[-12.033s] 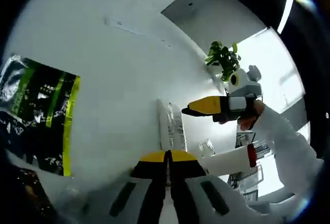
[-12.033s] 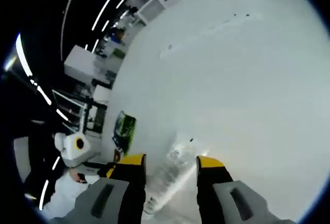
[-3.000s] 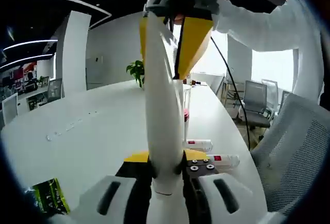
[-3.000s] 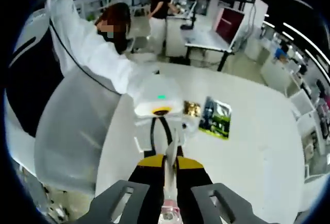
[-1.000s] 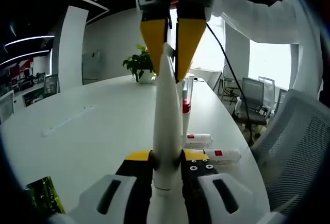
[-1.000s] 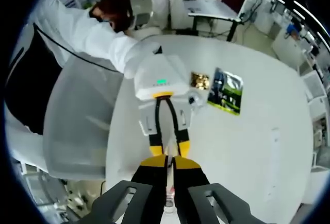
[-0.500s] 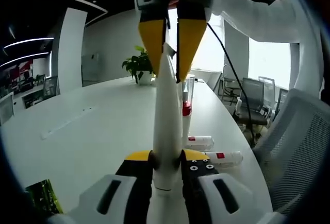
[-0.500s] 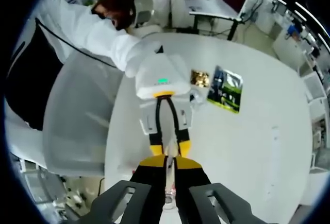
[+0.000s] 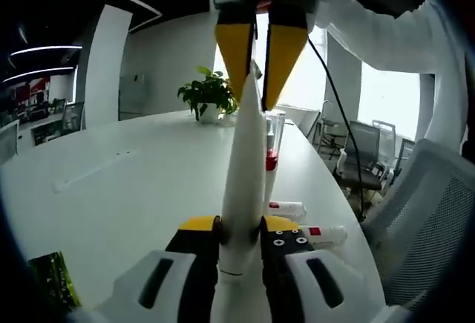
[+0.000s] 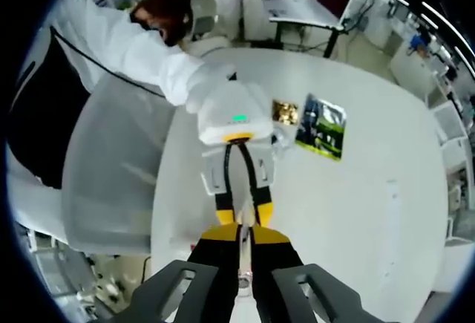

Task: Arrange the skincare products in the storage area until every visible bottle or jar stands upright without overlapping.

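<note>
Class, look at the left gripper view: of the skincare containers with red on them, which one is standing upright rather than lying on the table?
The tall clear bottle with the red band, just behind the held white tube, stands upright. The two white tubes with red labels lie flat on the table.

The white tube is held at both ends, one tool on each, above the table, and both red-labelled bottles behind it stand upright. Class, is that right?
Not quite. The white tube is indeed clamped by the left tool and the right tool above the table, but the left gripper view shows the two red-labelled bottles lying on their sides, not upright.
</note>
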A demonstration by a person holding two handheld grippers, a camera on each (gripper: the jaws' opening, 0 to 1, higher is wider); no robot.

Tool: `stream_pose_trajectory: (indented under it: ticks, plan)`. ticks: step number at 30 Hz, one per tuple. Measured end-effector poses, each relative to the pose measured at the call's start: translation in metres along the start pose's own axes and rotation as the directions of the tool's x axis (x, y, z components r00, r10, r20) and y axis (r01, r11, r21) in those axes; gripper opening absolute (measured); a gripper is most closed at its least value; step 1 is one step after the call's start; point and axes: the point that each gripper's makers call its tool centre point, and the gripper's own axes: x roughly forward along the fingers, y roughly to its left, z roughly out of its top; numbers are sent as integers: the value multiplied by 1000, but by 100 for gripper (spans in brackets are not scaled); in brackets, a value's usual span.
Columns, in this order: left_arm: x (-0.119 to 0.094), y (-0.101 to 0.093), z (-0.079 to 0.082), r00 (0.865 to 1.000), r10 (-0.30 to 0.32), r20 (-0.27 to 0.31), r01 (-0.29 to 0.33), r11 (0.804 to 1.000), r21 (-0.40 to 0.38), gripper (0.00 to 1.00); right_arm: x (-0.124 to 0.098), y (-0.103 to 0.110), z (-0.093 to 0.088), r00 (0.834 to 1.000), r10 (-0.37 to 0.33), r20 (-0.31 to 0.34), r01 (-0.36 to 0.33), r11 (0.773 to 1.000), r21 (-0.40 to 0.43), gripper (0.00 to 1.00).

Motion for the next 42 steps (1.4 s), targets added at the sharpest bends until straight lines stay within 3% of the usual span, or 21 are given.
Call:
stream_pose_trajectory:
  ticks: [9, 18, 25, 29, 34, 36, 37, 42]
  plan:
    - [-1, -3, 0, 1000, -9, -1, 9, 1000, 28, 20, 0, 4, 1, 1000, 21, 4, -21, 999, -35, 0]
    - [1, -4, 4, 1000, 0, 11, 0, 999, 33, 26, -5, 1, 3, 1000, -12, 29, 13, 998, -54, 0]
    - [-9, -2, 7, 1000, 20, 6, -20, 999, 36, 32, -10, 1, 3, 998, -34, 59, 37, 998, -50, 10]
    - [-16, 0, 12, 999, 36, 5, -37, 999, 35, 36, -9, 1, 3, 996, -54, 65, 63, 988, -143, 4]
    - [-28, 1, 18, 997, 77, 0, -77, 996, 42, 51, -10, -5, 9, 990, -86, 108, 96, 992, -86, 0]
    - [-34, 3, 17, 994, 105, -17, -103, 992, 71, 50, -12, -7, 12, 985, -108, 133, 118, 990, -71, 0]
    - [-37, 5, 16, 993, 119, -24, -117, 991, 69, 48, -13, -10, 12, 981, -135, 140, 139, 990, -13, 0]
    - [-48, 8, 17, 988, 151, -31, -149, 987, 63, 47, -14, -3, 16, 977, -116, 178, 119, 993, -8, 0]
